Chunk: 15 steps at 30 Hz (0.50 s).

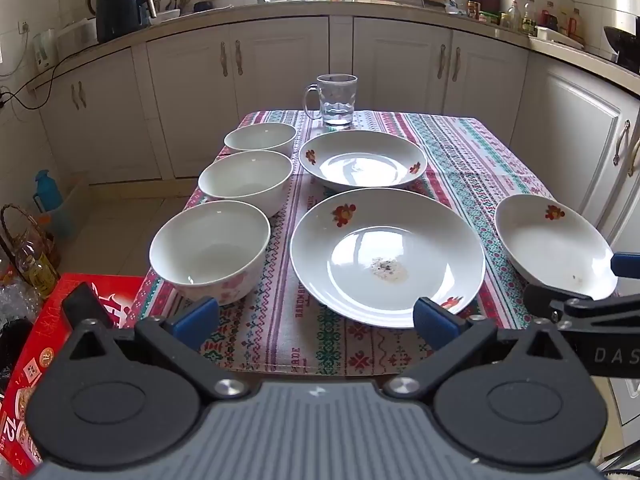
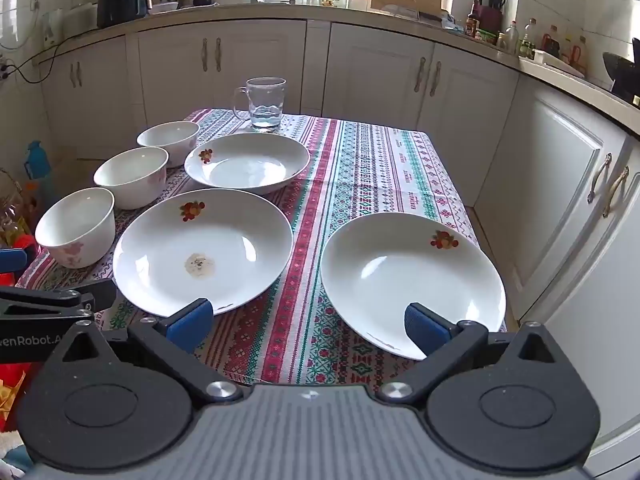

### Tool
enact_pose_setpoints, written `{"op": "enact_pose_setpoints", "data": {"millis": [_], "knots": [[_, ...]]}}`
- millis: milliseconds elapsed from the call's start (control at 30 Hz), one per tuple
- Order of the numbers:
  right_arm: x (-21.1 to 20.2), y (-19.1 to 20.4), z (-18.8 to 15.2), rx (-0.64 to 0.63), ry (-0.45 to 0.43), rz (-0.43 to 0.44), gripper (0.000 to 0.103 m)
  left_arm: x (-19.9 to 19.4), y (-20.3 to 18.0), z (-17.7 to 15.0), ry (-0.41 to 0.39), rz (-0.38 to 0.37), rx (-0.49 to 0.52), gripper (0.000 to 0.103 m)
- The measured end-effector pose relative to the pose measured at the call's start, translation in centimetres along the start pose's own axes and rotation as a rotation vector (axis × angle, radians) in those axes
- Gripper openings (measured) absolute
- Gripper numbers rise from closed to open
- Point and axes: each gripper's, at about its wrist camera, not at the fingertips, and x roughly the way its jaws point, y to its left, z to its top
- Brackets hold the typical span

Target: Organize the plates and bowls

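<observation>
Three white bowls stand in a row down the table's left side: a near one (image 1: pixel 210 250) (image 2: pixel 76 226), a middle one (image 1: pixel 246 180) (image 2: pixel 132 176) and a far one (image 1: pixel 260 138) (image 2: pixel 168 136). Three white flowered plates lie on the patterned cloth: a large stained one (image 1: pixel 388 256) (image 2: pixel 204 250), a far one (image 1: pixel 362 160) (image 2: pixel 248 162) and one at the right (image 1: pixel 554 244) (image 2: pixel 412 280). My left gripper (image 1: pixel 316 322) hangs open over the near table edge, between the near bowl and the stained plate. My right gripper (image 2: pixel 308 326) is open too, between the stained plate and the right plate.
A glass mug (image 1: pixel 334 100) (image 2: pixel 266 104) stands at the table's far edge. A red box (image 1: pixel 52 344) sits low at the left beside bottles. White kitchen cabinets (image 1: pixel 280 60) run behind and along the right (image 2: pixel 560 184).
</observation>
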Motion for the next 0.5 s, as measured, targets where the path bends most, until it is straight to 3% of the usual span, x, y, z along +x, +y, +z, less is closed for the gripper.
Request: {"op": "enact_pose_setpoints", "data": {"millis": [500], "knots": [[0.27, 0.08, 0.08, 0.001, -0.001, 0.014, 0.103, 0.08, 0.03, 0.01, -0.001, 0.008, 0.01, 0.102]]}}
